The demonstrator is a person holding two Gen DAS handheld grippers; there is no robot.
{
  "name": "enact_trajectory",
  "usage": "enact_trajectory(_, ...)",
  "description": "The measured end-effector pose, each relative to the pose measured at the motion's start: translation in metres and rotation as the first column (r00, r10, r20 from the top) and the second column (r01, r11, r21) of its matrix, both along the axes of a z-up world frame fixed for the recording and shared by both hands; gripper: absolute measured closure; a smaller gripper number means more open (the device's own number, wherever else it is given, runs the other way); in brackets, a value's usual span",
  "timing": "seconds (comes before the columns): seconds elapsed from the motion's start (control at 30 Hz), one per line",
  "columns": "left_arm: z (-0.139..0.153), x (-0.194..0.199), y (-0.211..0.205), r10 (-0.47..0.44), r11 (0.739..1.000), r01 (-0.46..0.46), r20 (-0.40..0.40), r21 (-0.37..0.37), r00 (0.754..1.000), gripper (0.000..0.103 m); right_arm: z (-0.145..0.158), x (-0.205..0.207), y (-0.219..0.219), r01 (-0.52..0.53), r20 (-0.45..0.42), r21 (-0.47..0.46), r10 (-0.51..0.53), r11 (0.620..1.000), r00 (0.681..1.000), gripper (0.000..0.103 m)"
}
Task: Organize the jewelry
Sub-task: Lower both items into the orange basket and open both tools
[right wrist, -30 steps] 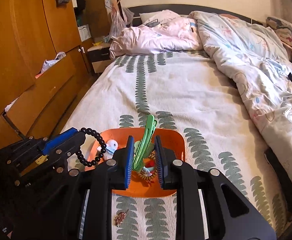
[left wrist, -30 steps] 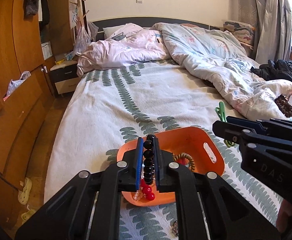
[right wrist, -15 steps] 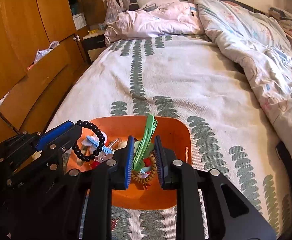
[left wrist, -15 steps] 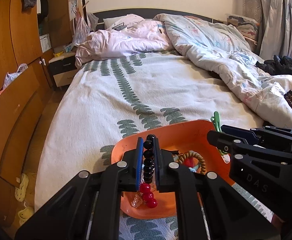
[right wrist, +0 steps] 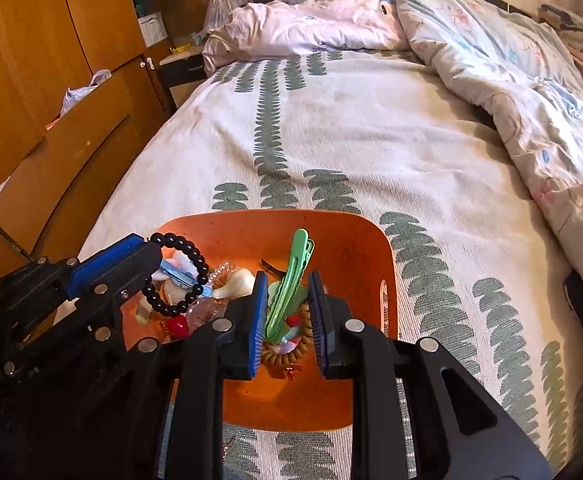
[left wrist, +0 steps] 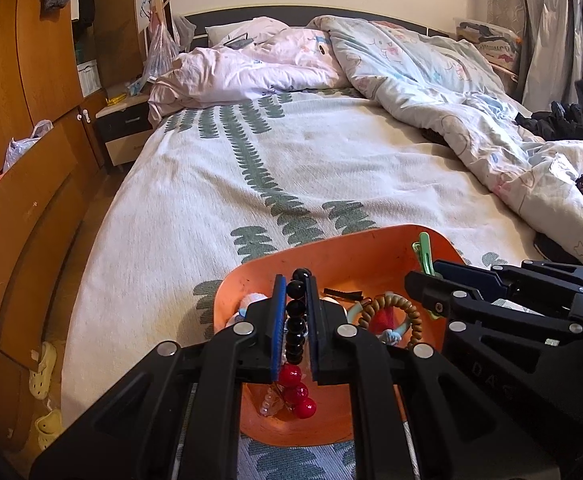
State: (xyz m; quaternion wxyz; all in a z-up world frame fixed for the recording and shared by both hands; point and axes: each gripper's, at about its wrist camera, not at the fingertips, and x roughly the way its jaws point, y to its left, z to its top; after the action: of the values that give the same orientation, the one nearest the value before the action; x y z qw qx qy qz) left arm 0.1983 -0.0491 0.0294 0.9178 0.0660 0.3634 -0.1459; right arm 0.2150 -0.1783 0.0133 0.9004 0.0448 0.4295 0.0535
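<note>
Pinching a black bead bracelet (left wrist: 295, 322), left tongs (left wrist: 294, 330) narrow, right tongs (right wrist: 287, 312) gripping green hair clip (right wrist: 289, 284), orange tray (right wrist: 355, 264) below.

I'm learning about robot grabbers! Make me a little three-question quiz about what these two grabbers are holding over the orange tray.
1. True or false: the left gripper is shut on a black bead bracelet.
2. What does the right gripper hold? A) green hair clip B) a spoon C) a sock
3. Fill in the gap: both grippers are above the orange tray, which sits on the ____.

Key
1. True: the bracelet is pinched between the fingers.
2. A: the green hair clip stands between its pads, though the grip looks loose.
3. Bed: the tray rests on the leaf-patterned bedspread.
</note>
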Motion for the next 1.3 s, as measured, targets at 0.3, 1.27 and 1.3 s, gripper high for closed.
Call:
enact_trajectory(0.3, -0.005, 0.002, 0.001, 0.002, 1.000, -0.002, -0.005, 0.005, 1.000, 0.093, -0.005, 0.003, -0.002, 0.001, -0.009, 0.002, -0.001, 1.000, 1.000, 0.082)
enact_trajectory(1.27, -0.005, 0.000, 0.008, 0.013, 1.000, -0.013, 0.005, 0.003, 1.000, 0.092, -0.015, 0.007, -0.009, 0.008, -0.047, -0.003, -0.008, 1.000, 0.999, 0.080)
enact_trajectory(1.3, -0.005, 0.000, 0.009, 0.015, 1.000, -0.015, 0.007, 0.003, 1.000, 0.092, -0.015, 0.007, -0.009, 0.007, -0.049, -0.002, -0.007, 1.000, 0.999, 0.080)
